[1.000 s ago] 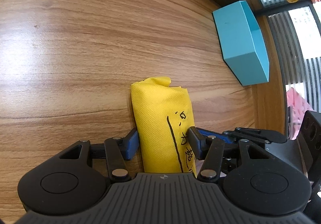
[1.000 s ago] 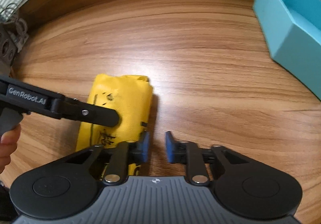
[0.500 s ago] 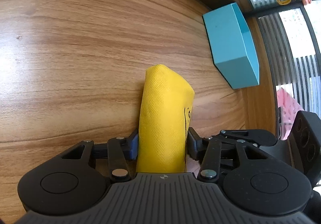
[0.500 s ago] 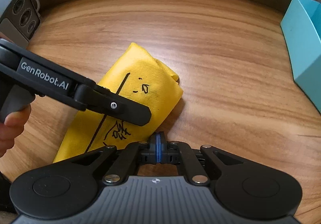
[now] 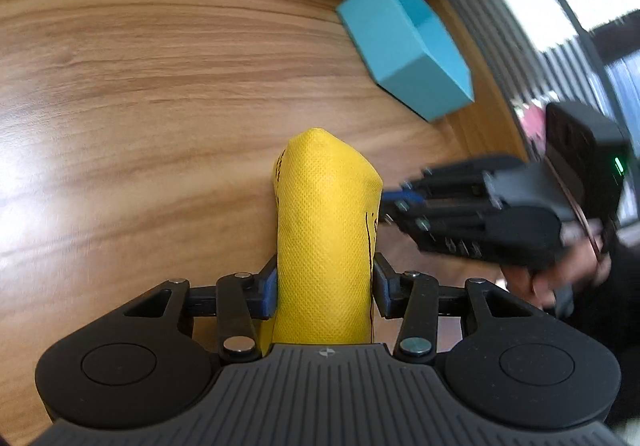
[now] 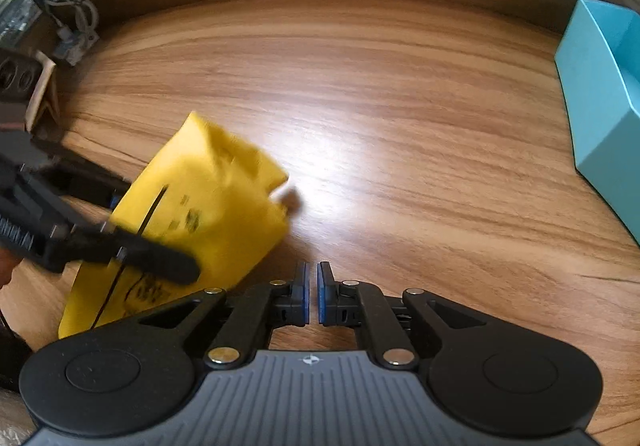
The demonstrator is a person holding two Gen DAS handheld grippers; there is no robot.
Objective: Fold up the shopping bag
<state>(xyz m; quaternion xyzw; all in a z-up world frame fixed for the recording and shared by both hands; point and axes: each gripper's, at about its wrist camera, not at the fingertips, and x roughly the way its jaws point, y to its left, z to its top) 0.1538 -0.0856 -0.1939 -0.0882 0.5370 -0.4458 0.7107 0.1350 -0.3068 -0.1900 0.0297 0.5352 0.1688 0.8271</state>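
Observation:
The folded yellow shopping bag (image 5: pixel 326 234), a thick fabric bundle with black handwriting, is held above the wooden table. My left gripper (image 5: pixel 325 284) is shut on it, its blue pads pressing both sides. In the right wrist view the bag (image 6: pixel 208 202) hangs at the left, blurred, with the left gripper's black fingers (image 6: pixel 160 258) across it. My right gripper (image 6: pixel 313 296) is shut with nothing between its pads, a narrow slit left, just right of the bag. From the left wrist view the right gripper (image 5: pixel 394 202) sits beside the bag's right edge, held by a hand (image 5: pixel 560 278).
A teal open box (image 5: pixel 404 46) stands at the far right of the wooden table (image 6: pixel 380 106); its inside shows as the teal box (image 6: pixel 604 98) in the right wrist view. Cables and a plug (image 6: pixel 72 34) lie at the back left corner.
The left gripper has lifted the bag off the table and carried it toward the teal box. The right gripper shut half a second ago, then drew back from the bag.

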